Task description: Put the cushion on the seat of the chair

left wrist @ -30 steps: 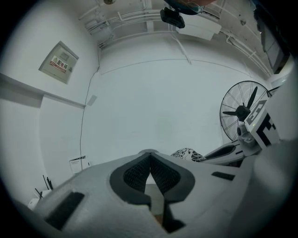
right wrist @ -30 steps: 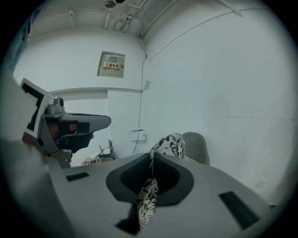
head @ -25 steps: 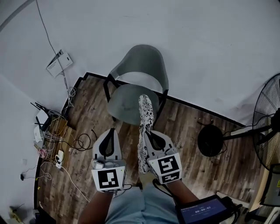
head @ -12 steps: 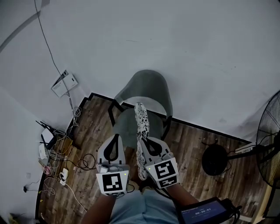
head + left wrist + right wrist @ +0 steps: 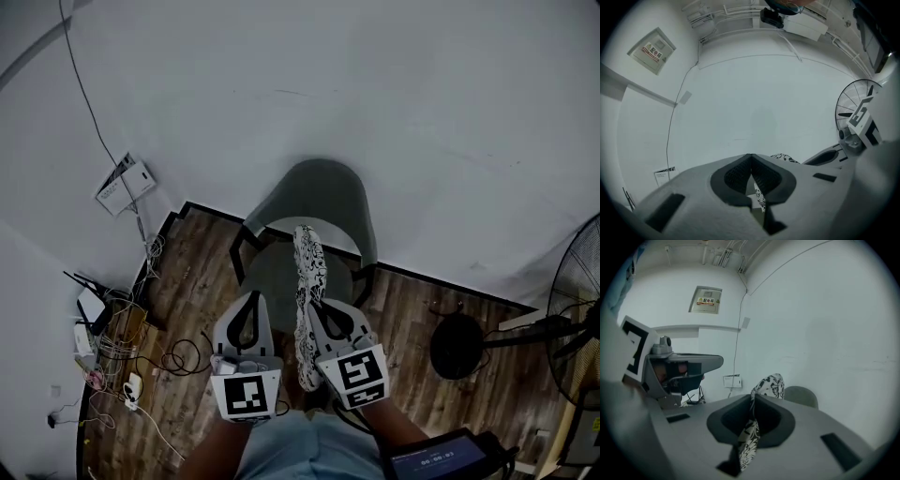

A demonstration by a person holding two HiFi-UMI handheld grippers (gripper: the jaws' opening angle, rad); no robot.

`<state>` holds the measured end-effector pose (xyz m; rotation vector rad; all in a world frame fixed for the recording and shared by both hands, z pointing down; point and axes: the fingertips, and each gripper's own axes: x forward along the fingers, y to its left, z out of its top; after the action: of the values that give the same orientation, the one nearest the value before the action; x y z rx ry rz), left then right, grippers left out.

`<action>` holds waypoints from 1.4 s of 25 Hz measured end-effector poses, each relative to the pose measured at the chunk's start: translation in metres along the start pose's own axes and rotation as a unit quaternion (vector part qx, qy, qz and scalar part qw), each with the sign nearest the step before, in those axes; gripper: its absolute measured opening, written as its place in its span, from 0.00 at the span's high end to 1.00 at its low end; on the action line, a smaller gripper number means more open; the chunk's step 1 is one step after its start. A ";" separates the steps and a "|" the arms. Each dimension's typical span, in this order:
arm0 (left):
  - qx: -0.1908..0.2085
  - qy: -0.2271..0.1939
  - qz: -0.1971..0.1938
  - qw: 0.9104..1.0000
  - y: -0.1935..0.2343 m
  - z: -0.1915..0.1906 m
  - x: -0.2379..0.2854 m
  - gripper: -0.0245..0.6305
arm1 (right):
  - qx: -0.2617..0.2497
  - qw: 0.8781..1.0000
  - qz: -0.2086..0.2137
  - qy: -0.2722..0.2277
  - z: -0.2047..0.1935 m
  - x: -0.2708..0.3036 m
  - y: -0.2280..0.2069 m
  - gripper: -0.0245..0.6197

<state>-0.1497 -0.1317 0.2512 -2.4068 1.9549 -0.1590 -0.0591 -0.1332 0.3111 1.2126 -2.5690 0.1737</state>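
Head view: holds the patterned cushion (image 5: 307, 267) on edge with the right gripper (image 5: 315, 306), far end overlapping the seat of the chair (image 5: 323, 192), left gripper (image 5: 251, 298) just beside. Left gripper view: pressed tip to tip, gripping nothing. Right gripper view: clamped on the cushion's edge, chair beyond.

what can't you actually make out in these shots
- Head view: the cushion and right gripper cover much of the chair seat.
- Head view: the fan is cut off by the right edge.
- Right gripper view: print on the wall sign is too small to read.
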 end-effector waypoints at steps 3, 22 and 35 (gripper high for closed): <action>-0.013 0.012 -0.003 1.000 0.018 -0.010 0.021 0.95 | 0.005 1.000 -0.006 0.015 -0.004 0.026 -0.005 0.93; -0.025 0.081 -0.032 0.996 0.125 -0.081 0.128 0.95 | 0.063 0.998 0.001 0.005 0.017 0.207 -0.007 0.93; -0.034 0.134 -0.110 0.984 0.106 -0.160 0.169 0.95 | 0.147 0.979 -0.060 0.130 -0.172 0.269 -0.033 0.92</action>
<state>-0.2351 -0.3132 0.4101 -2.7703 1.8054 -0.4521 -0.1584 -0.3120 0.5581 1.3391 -2.2907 0.6605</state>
